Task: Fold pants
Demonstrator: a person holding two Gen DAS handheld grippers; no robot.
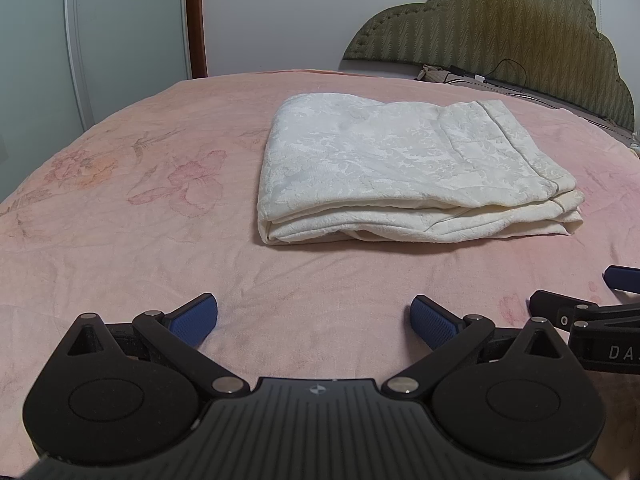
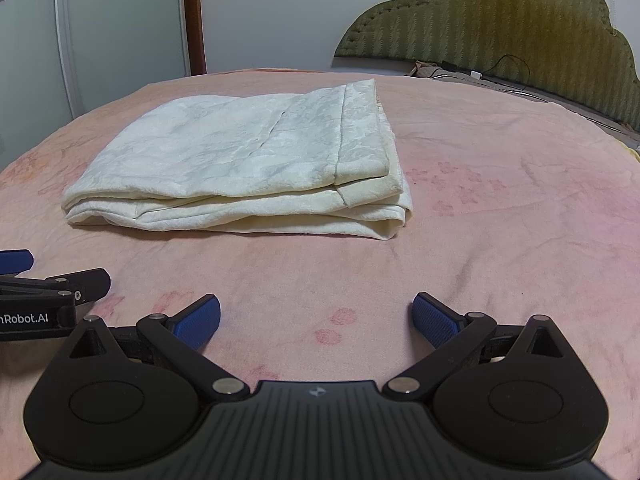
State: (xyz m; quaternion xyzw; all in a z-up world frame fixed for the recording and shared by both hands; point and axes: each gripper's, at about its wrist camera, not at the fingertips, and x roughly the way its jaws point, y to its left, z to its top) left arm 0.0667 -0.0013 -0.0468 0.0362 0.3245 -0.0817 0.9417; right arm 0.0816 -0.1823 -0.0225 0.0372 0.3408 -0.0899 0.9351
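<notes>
Gaping left hand-held gripper (image 1: pixel 314 318), folded pants (image 1: pixel 400 168) beyond, headboard (image 1: pixel 500 32) behind.

A pink bed sheet (image 1: pixel 120 216) with faded flowers lies under and ahead of the claw. Far ahead stand a green headboard (image 1: pixel 500 40), a black cable (image 1: pixel 508 65) and a white wall (image 1: pixel 280 12).

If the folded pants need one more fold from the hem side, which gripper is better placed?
Probably the right gripper: the stacked hem edges of the pants lie nearly straight ahead of it. From the left gripper they sit off to its right. Both are open.
</notes>
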